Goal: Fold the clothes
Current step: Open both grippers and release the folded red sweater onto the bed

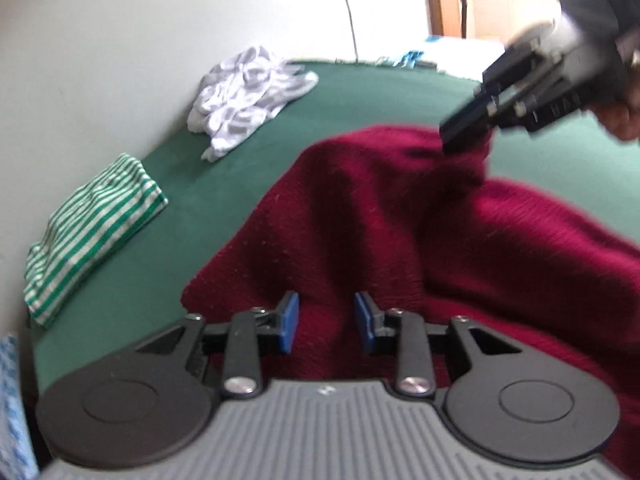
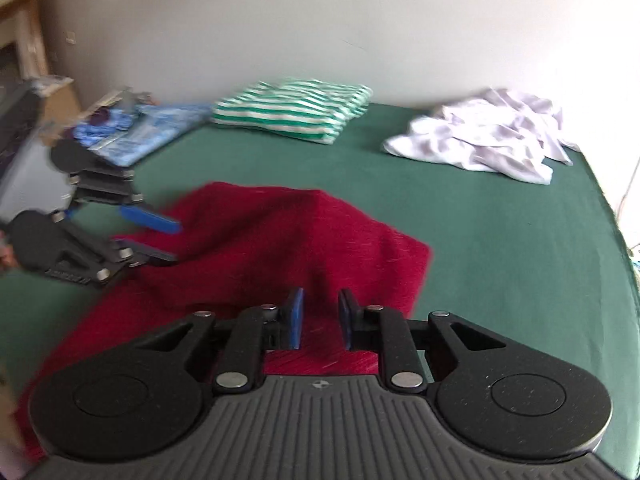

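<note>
A dark red knitted sweater (image 1: 400, 220) (image 2: 260, 248) lies rumpled on the green bed cover (image 1: 240, 184) (image 2: 500, 240), one part raised in a ridge. My left gripper (image 1: 326, 308) hovers over its near edge, blue pads apart with only cloth beyond the gap. In the right wrist view the left gripper (image 2: 168, 240) comes in from the left over the sweater's edge, fingers spread. My right gripper (image 2: 320, 304) also has its pads apart above red cloth. In the left wrist view the right gripper (image 1: 460, 136) has its tips down at the raised ridge.
A folded green-and-white striped garment (image 1: 92, 232) (image 2: 296, 112) and a crumpled white garment (image 1: 248, 96) (image 2: 488, 140) lie along the wall side of the bed. Blue packets (image 2: 132, 132) clutter the far left corner. A hand (image 1: 624, 120) holds the right gripper.
</note>
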